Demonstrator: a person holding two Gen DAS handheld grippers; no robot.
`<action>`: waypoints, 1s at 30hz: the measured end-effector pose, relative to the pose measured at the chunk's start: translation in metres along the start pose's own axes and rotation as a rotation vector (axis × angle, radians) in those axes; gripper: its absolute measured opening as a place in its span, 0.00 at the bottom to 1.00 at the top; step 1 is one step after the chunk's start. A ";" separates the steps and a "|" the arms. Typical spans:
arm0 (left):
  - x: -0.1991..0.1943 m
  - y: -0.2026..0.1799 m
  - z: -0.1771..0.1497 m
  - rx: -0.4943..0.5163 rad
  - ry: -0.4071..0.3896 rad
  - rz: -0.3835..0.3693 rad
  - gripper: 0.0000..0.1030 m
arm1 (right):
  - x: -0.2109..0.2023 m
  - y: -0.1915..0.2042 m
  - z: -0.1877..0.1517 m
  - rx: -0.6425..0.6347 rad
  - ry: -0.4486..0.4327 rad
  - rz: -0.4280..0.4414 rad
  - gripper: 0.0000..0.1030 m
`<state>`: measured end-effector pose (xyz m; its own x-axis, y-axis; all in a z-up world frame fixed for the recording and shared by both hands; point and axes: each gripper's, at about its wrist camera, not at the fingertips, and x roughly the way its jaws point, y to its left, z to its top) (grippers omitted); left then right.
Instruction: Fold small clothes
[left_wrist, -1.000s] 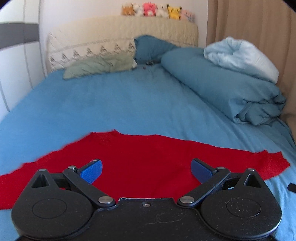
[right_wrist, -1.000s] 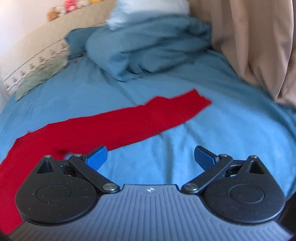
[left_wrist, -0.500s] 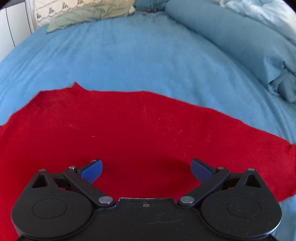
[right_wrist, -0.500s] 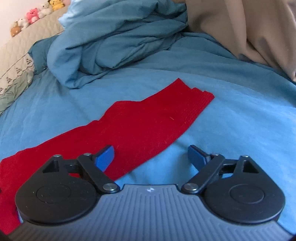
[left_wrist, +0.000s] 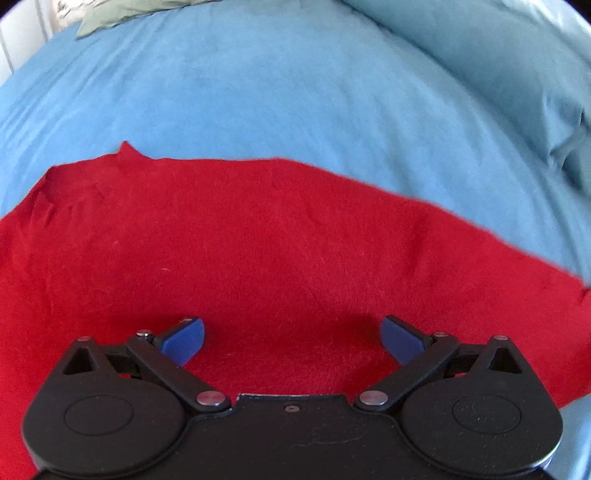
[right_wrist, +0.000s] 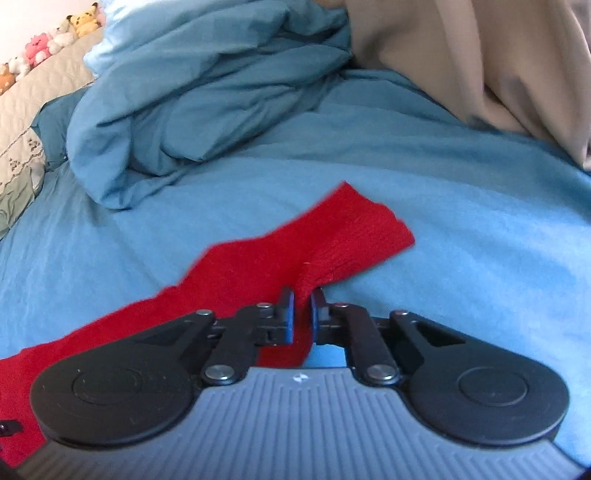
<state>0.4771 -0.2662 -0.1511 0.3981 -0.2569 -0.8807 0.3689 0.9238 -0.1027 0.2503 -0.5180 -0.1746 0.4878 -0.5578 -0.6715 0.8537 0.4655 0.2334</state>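
Observation:
A red knitted garment (left_wrist: 258, 251) lies spread flat on the blue bedsheet (left_wrist: 295, 96). In the left wrist view my left gripper (left_wrist: 291, 338) hovers low over the middle of the red cloth, jaws wide open, with only flat cloth beneath the blue pads (left_wrist: 184, 338). In the right wrist view the garment's sleeve (right_wrist: 354, 236) stretches away to the upper right. My right gripper (right_wrist: 302, 314) is shut on the near edge of that sleeve, and a pinched fold of red cloth rises between the pads.
A bunched blue duvet (right_wrist: 207, 110) lies beyond the sleeve. A beige curtain (right_wrist: 480, 62) hangs at the right. Plush toys (right_wrist: 48, 40) line the headboard at far left. A green pillow (left_wrist: 125, 11) lies at the bed's far end.
Both grippers came down closer to the red garment. The right gripper's jaws went from wide open to shut on the sleeve edge. The left gripper stayed open.

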 end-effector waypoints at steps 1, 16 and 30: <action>-0.006 0.007 0.002 -0.019 -0.006 -0.017 1.00 | -0.004 0.006 0.004 -0.008 -0.006 0.011 0.22; -0.139 0.184 -0.014 -0.144 -0.184 0.150 1.00 | -0.128 0.314 -0.063 -0.672 -0.067 0.646 0.22; -0.128 0.220 -0.053 -0.212 -0.131 0.087 1.00 | -0.111 0.343 -0.201 -0.904 0.112 0.701 0.85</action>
<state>0.4633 -0.0149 -0.0854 0.5308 -0.1959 -0.8245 0.1502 0.9793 -0.1360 0.4525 -0.1580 -0.1611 0.7465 0.0620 -0.6625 -0.0642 0.9977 0.0211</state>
